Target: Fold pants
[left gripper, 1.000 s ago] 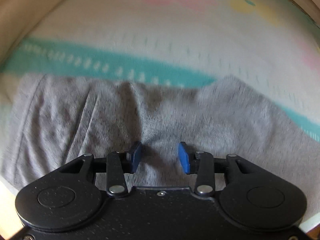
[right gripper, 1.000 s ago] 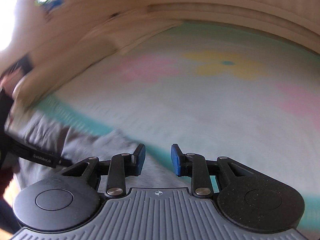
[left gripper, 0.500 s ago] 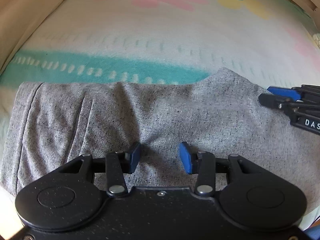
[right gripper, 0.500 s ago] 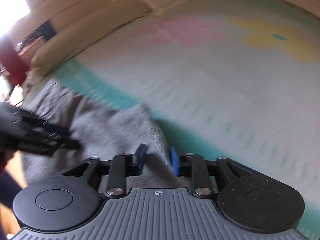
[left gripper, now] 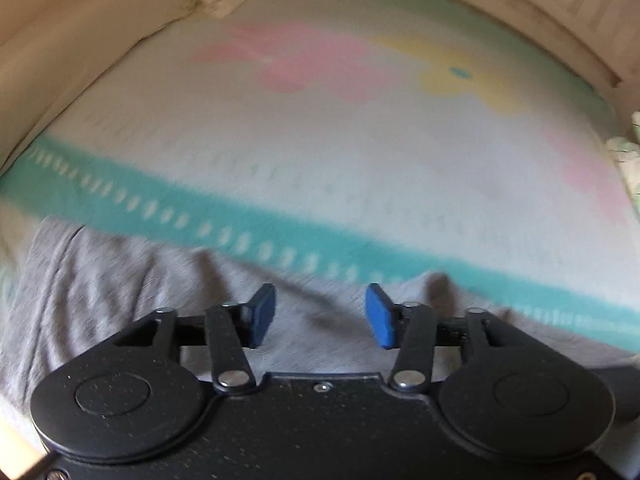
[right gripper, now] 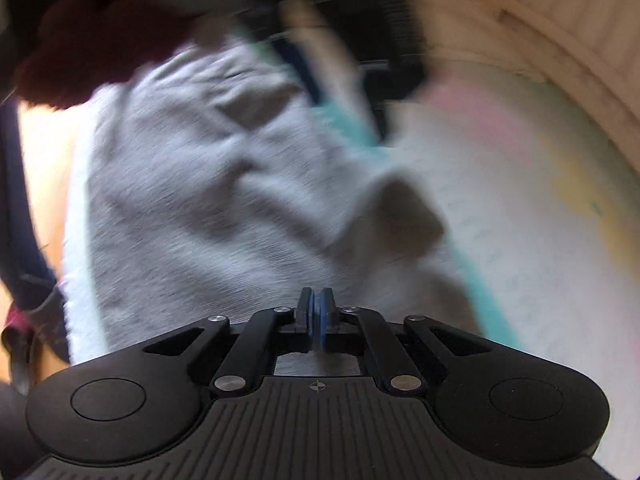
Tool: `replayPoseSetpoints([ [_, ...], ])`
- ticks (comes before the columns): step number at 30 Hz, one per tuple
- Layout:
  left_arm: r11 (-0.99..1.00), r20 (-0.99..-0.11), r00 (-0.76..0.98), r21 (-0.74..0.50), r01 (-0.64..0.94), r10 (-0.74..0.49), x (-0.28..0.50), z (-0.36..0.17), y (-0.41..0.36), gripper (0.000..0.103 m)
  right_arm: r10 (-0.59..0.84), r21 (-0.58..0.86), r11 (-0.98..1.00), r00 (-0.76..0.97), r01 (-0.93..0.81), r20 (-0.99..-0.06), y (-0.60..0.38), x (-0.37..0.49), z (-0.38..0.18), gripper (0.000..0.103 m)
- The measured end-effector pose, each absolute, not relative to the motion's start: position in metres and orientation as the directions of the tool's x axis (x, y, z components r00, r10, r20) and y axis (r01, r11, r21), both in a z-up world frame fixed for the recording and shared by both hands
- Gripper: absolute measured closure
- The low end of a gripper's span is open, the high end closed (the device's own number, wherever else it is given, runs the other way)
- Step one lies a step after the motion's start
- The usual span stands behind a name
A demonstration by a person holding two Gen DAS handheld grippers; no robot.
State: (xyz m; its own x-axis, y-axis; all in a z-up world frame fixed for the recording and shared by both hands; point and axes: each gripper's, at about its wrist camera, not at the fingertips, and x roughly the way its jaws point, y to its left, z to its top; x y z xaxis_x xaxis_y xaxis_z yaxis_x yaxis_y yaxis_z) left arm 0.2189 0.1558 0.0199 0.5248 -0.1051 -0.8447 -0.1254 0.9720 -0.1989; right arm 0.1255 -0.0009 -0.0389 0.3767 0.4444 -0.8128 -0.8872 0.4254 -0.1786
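Grey pants (left gripper: 120, 288) lie on a bed blanket near its front edge. My left gripper (left gripper: 320, 316) is open and empty, hovering over the pants' middle. In the right wrist view the pants (right gripper: 208, 200) fill the frame, creased and blurred. My right gripper (right gripper: 316, 316) has its blue pads pressed together on an edge of the grey cloth, and a flap of fabric (right gripper: 404, 216) is raised just ahead of it.
The blanket (left gripper: 320, 140) is white with a teal band (left gripper: 280, 236) and pink and yellow flowers. Beige pillows (left gripper: 80, 40) lie at the far left. A wooden bed frame (left gripper: 560, 8) runs along the back. A person's dark red sleeve (right gripper: 88, 56) is at the upper left.
My right gripper has closed on the pants' edge and swung left, now facing along the cloth. My left gripper has drawn back and tilted up; the right gripper has left its view.
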Motion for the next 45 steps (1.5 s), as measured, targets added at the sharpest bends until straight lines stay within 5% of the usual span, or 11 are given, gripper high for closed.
replayPoseSetpoints([
  [9,0.991,-0.860,0.495,-0.134,0.014,-0.124,0.235,0.006,0.106,0.040,0.476,-0.190,0.477,0.434,-0.858,-0.765,-0.008,0.129,-0.013,0.101],
  [12,0.986,-0.861,0.498,-0.152,-0.068,-0.098,0.237,0.014,0.113,0.040,0.507,-0.094,0.609,0.479,-0.787,-0.717,-0.024,0.158,0.004,0.092],
  [15,0.965,-0.855,0.516,-0.178,-0.191,-0.055,0.241,0.024,0.136,0.040,0.517,-0.018,0.687,0.506,-0.727,-0.690,-0.035,0.189,0.011,0.067],
  [22,0.944,-0.874,0.485,-0.191,-0.269,-0.038,0.241,0.015,0.160,0.041,0.490,-0.014,0.700,0.495,-0.714,-0.717,-0.029,0.223,0.003,0.066],
  [27,0.950,-0.875,0.482,-0.197,-0.244,-0.057,0.238,0.013,0.157,0.041,0.492,0.055,0.663,0.379,-0.747,-0.784,-0.026,0.243,-0.012,0.066],
  [29,0.954,-0.872,0.486,-0.193,-0.229,-0.060,0.236,0.013,0.156,0.041,0.497,0.068,0.656,0.363,-0.752,-0.788,-0.027,0.243,-0.017,0.099],
  [30,0.956,-0.871,0.486,-0.192,-0.221,-0.063,0.236,0.012,0.154,0.041,0.501,0.072,0.652,0.357,-0.755,-0.788,-0.027,0.240,-0.016,0.101],
  [39,0.957,-0.854,0.514,-0.211,-0.197,-0.082,0.240,0.021,0.154,0.040,0.476,-0.193,0.432,0.405,-0.881,-0.781,-0.009,0.130,-0.003,0.101],
  [45,0.986,-0.860,0.505,-0.141,-0.085,-0.080,0.243,0.018,0.121,0.039,0.443,-0.243,0.418,0.430,-0.875,-0.787,-0.003,0.113,-0.013,0.101],
])
